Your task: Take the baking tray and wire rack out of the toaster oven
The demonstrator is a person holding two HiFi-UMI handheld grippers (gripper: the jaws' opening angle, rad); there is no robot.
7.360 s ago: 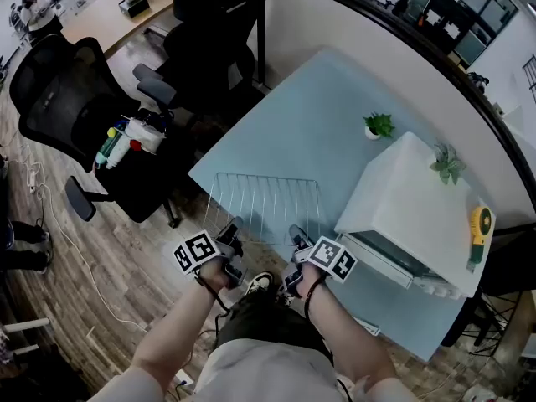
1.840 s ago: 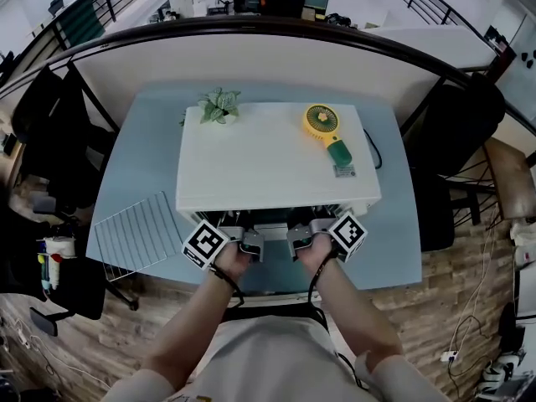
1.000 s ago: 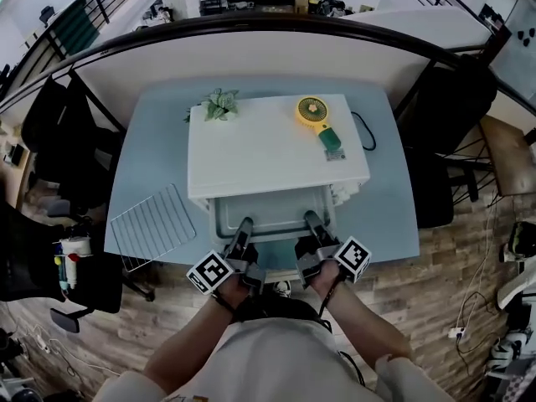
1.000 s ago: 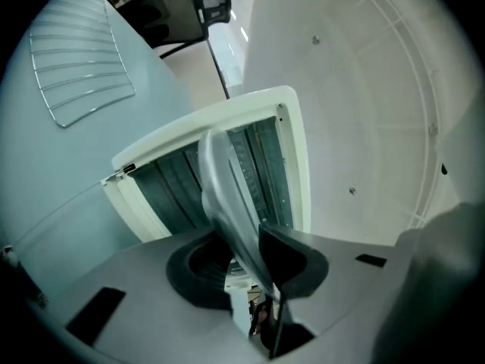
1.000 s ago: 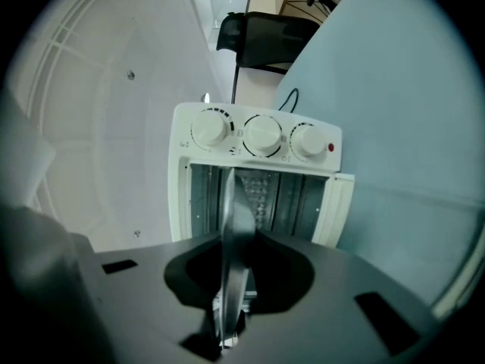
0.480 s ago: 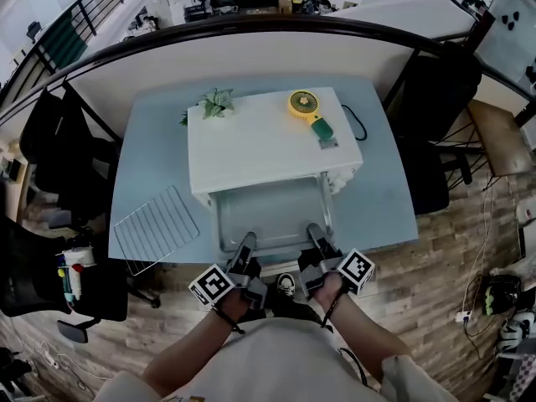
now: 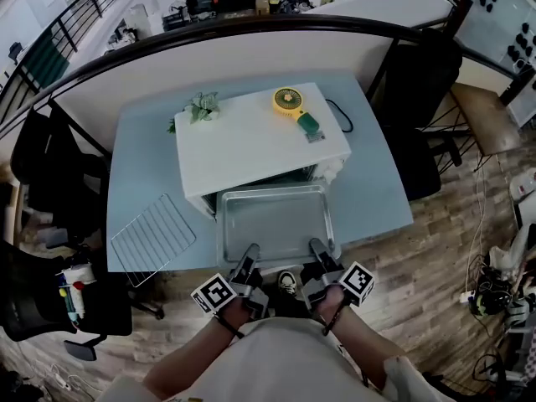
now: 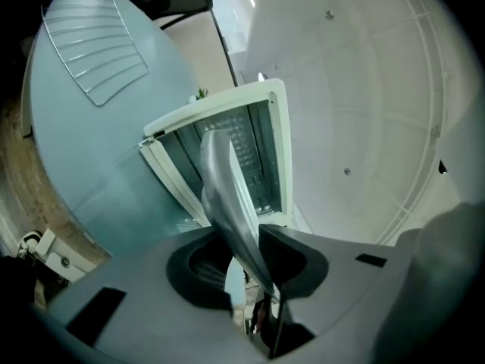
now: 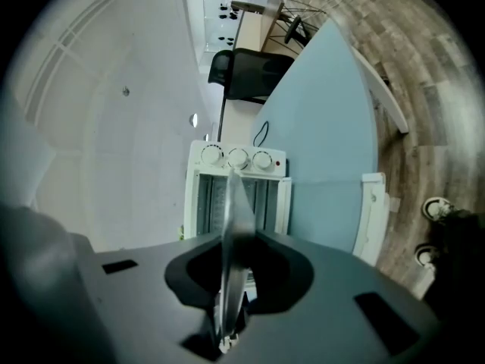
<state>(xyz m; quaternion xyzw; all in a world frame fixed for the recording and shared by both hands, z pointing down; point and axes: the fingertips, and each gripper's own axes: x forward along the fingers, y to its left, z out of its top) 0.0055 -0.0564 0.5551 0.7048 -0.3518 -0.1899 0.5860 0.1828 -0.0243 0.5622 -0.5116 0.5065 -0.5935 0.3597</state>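
The left claw (image 7: 248, 256) and right claw (image 7: 318, 251) each pinch the near rim of the baking tray (image 7: 272, 220), which juts from the toaster oven (image 7: 260, 145); the wire rack (image 7: 153, 239) lies on the table (image 7: 134, 166) beside it.

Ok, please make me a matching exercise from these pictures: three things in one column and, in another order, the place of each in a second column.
Things
1. baking tray
2. wire rack
3. yellow fan

Places
A. lying on the table, to the left of the toaster oven in the head view
B. on top of the toaster oven
C. sticking out of the oven's front, near edge clamped by the left gripper and the right gripper

Pairs: 1-C, 2-A, 3-B
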